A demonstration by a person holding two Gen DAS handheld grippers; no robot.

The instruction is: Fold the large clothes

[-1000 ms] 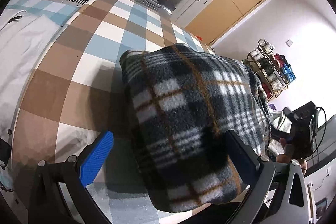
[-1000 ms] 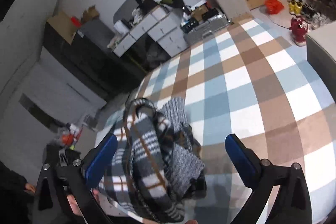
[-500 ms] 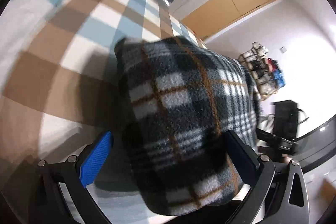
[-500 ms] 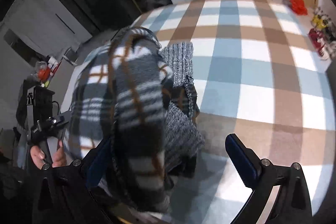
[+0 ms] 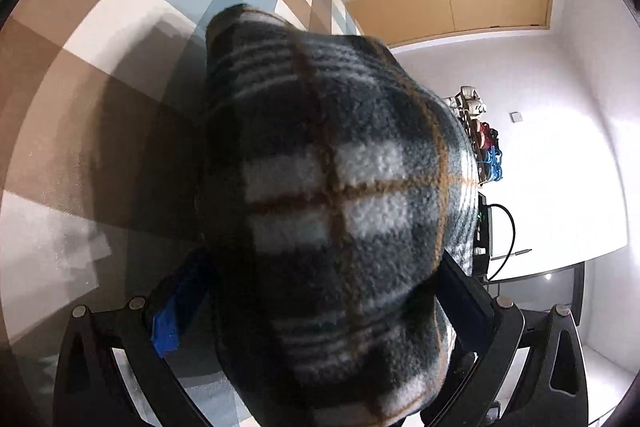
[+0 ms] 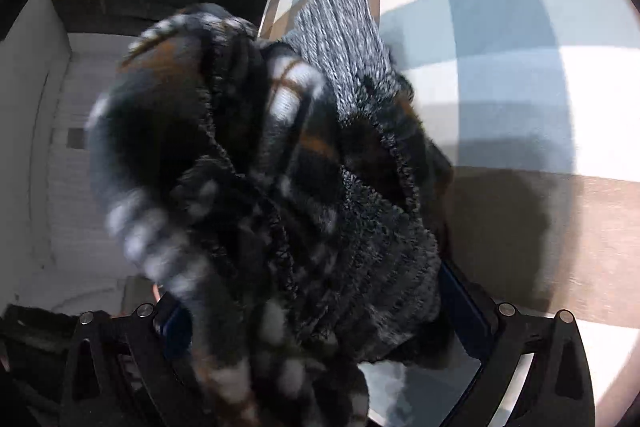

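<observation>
1. The left gripper [image 5: 320, 303] is clamped on the folded black, white and orange plaid fleece garment [image 5: 340, 195], which bulges forward between its fingers.
2. The right gripper [image 6: 320, 311] grips the same bundle's [image 6: 288, 187] layered edges.
3. Beneath lies a brown, blue and white checked bedspread [image 5: 120, 27].

Plaid fleece [image 5: 340, 195] bundle between left hand-held gripper [image 5: 320, 311] fingers.
</observation>
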